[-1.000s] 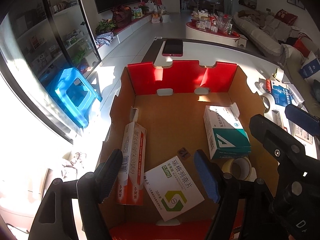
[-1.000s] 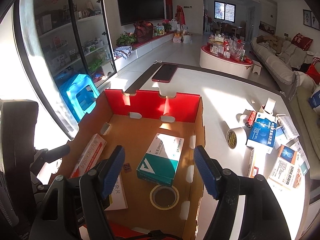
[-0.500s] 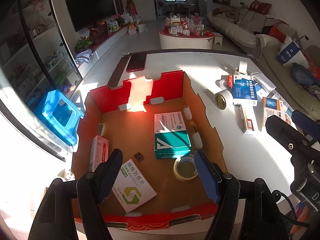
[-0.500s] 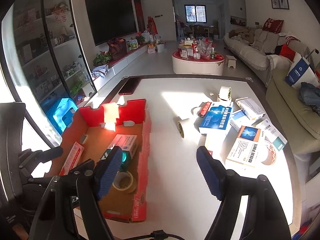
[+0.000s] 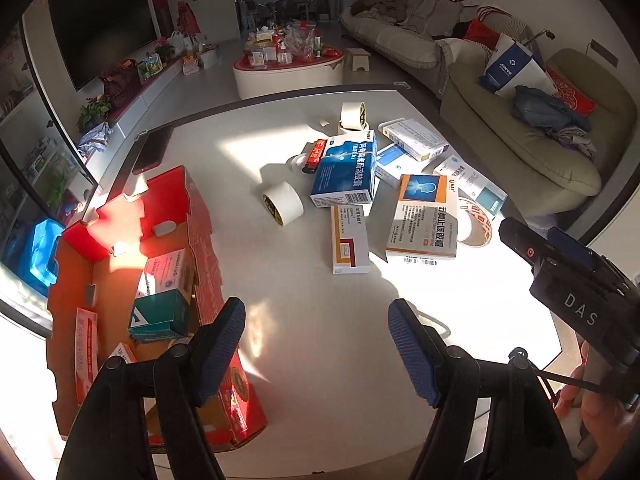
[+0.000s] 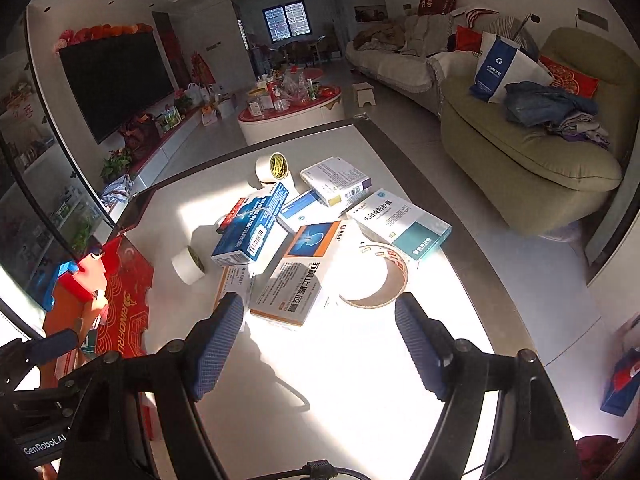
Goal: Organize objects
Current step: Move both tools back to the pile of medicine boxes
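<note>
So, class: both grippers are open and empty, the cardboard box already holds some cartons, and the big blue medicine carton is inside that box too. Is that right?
Not quite. The big blue medicine carton lies out on the white table among the loose packs, not in the cardboard box; the left wrist view shows it. The left gripper and right gripper are indeed open and empty.

Red-walled brown cardboard box (image 5: 120,216), blue-and-white medicine box (image 5: 346,172), orange-topped white box (image 5: 426,216), white tape roll (image 5: 282,202)

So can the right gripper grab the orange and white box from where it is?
Probably yes. The right gripper is open and empty, and the orange and white box lies on top of the pile just ahead of it, with only bare table in between.
</note>
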Motion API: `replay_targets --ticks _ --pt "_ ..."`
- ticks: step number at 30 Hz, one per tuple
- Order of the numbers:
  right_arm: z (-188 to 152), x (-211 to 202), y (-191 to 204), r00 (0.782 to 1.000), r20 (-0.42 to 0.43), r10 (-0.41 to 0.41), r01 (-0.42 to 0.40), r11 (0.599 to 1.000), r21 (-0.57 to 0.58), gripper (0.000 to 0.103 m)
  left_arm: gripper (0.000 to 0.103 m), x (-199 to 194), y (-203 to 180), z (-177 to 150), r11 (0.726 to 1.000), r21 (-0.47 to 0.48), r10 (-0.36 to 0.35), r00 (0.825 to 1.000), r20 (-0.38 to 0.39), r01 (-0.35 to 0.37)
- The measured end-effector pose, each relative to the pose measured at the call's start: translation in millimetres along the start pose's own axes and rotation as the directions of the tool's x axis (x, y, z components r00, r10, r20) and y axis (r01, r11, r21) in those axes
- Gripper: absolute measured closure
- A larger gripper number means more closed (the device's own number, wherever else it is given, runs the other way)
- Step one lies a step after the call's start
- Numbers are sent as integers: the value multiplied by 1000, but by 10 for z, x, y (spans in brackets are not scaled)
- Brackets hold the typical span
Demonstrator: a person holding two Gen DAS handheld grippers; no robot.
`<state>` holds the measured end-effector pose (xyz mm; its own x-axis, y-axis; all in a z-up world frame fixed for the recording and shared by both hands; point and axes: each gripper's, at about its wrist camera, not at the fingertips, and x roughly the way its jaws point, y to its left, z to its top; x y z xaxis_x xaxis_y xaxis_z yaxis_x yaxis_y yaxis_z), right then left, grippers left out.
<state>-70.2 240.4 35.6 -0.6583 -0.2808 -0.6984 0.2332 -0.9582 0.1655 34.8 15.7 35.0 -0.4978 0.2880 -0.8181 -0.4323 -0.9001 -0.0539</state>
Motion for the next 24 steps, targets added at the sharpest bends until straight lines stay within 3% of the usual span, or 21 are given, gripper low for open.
replay_targets --ticks 6,13,21,24 --pt "-20 243 -378 995 -40 -92 92 996 -23 26 25 406 -150 159 999 -52 3 998 -59 -6" --pt "23 678 -646 987 -110 -114 115 993 3 25 27 1024 -17 292 979 -190 40 984 -172 -73" --pt "69 1028 -679 982 -152 -117 123 992 31 27 30 1425 19 360 976 -186 74 972 -224 -117" --pt "65 1133 -631 975 -176 -135 139 990 9 28 30 1432 -17 410 979 -161 90 977 -195 -123"
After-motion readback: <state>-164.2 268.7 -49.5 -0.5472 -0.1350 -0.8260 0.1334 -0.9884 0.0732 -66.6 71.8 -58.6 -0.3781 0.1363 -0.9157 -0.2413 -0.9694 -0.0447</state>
